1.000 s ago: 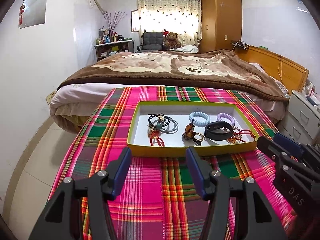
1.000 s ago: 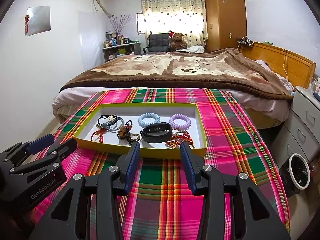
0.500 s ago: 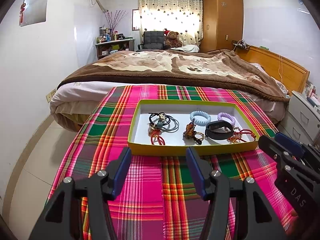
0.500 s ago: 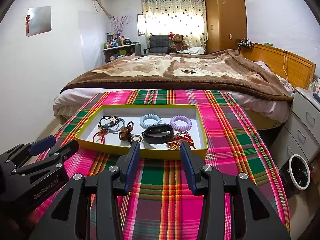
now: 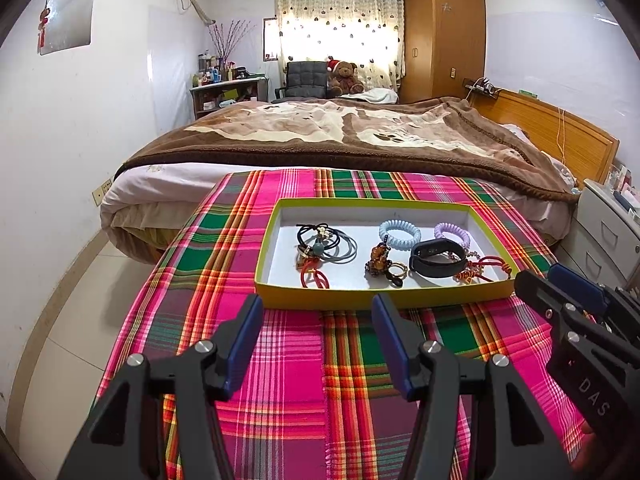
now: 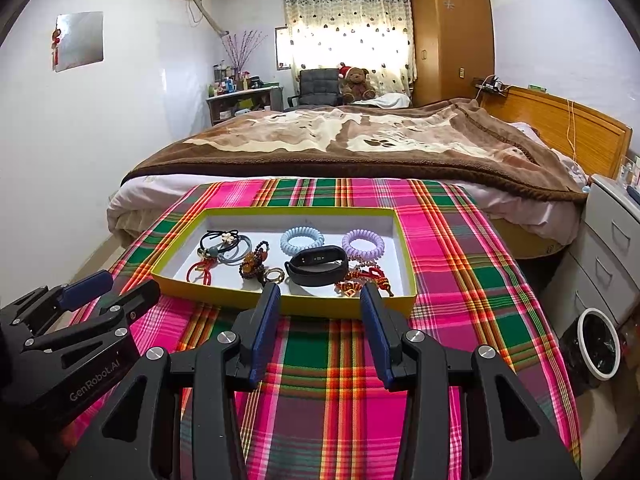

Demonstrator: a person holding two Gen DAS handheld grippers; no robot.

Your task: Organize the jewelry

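A yellow-rimmed shallow box (image 5: 384, 299) (image 6: 280, 304) sits on the plaid cloth and holds the jewelry. In it lie black and grey hair ties (image 5: 328, 240) (image 6: 224, 246), a red cord (image 5: 314, 276), an amber bead charm with a ring (image 5: 382, 260) (image 6: 256, 264), a blue coil band (image 5: 400, 234) (image 6: 302, 240), a purple coil band (image 5: 452, 232) (image 6: 363, 242), a black wristband (image 5: 436, 258) (image 6: 318, 266) and a red and gold knotted bracelet (image 5: 484, 268) (image 6: 366, 280). My left gripper (image 5: 318, 320) is open and empty, just short of the box's near rim. My right gripper (image 6: 320, 306) is open and empty at the near rim.
The plaid-covered table (image 5: 288, 360) stands at the foot of a bed with a brown blanket (image 5: 340, 132). A white drawer unit (image 6: 612, 248) and a round bin (image 6: 600, 344) are on the right. Each gripper shows at the edge of the other's view.
Both grippers have moved slightly back and up from the box. Their jaws stay open. The jewelry has not moved.
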